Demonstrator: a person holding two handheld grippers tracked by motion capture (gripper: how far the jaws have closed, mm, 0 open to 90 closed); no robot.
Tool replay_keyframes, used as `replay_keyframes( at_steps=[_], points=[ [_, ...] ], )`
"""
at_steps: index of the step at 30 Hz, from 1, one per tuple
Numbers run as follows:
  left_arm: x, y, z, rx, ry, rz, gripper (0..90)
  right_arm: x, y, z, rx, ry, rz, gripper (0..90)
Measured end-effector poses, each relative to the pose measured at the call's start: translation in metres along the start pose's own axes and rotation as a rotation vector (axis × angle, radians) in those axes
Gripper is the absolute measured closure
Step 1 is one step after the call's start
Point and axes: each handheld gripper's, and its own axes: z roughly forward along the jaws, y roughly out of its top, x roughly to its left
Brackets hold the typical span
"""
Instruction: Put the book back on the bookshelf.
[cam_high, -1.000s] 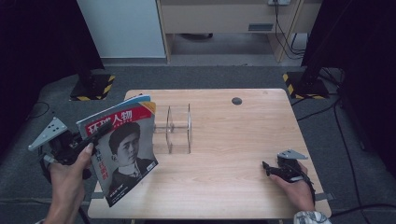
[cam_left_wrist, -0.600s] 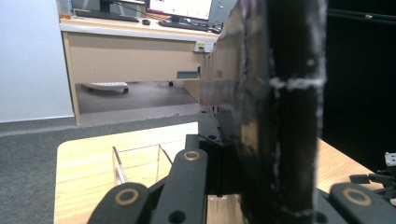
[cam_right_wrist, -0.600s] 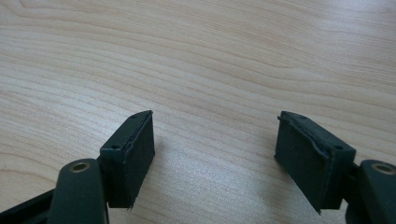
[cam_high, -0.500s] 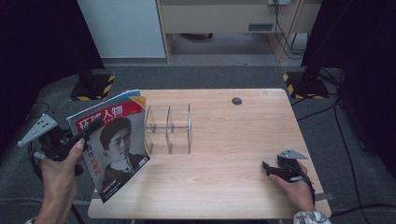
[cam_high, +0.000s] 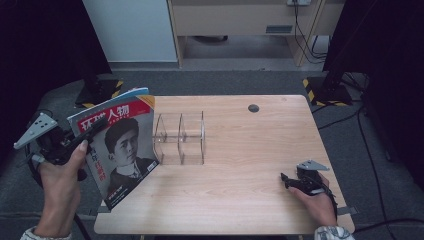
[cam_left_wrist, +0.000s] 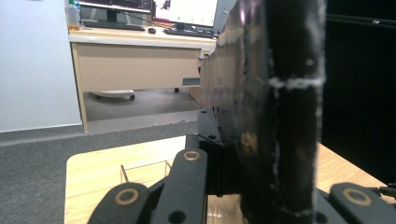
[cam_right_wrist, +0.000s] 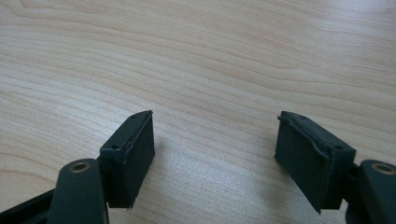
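While the left gripper clamps the magazine, align its edge with the rack slot; right gripper idles wide.

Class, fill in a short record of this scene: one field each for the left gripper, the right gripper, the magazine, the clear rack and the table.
left gripper: shut on the magazine's edge, held at the table's left side
right gripper: open, nothing between its fingers, low over the table near the right front
magazine: held up, tilted, red-titled cover with a portrait facing the camera, lower corner near the table's front left edge
rack: clear, with upright dividers, slots empty, just right of the magazine
table: light wood, dark round spot near the back edge
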Motion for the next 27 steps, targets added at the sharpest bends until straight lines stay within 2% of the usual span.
replay_keyframes(
  at_steps=[10, 17, 23, 27],
  points=[
    [0.012, 0.006, 0.005, 0.011, 0.052, 0.000, 86.7, 0.000, 0.000, 0.000, 0.000, 0.000, 0.000, 28.4],
    [0.024, 0.006, 0.015, -0.005, 0.077, -0.001, 86.8, 0.000, 0.000, 0.000, -0.001, 0.000, -0.001, 28.3],
    [0.034, 0.002, 0.026, -0.055, 0.098, -0.006, 86.7, 0.000, 0.000, 0.000, -0.001, 0.001, -0.001, 28.3],
    [0.036, 0.000, 0.033, -0.098, 0.126, 0.016, 86.7, 0.001, 0.000, -0.001, 0.000, 0.000, 0.002, 28.2]
  ],
)
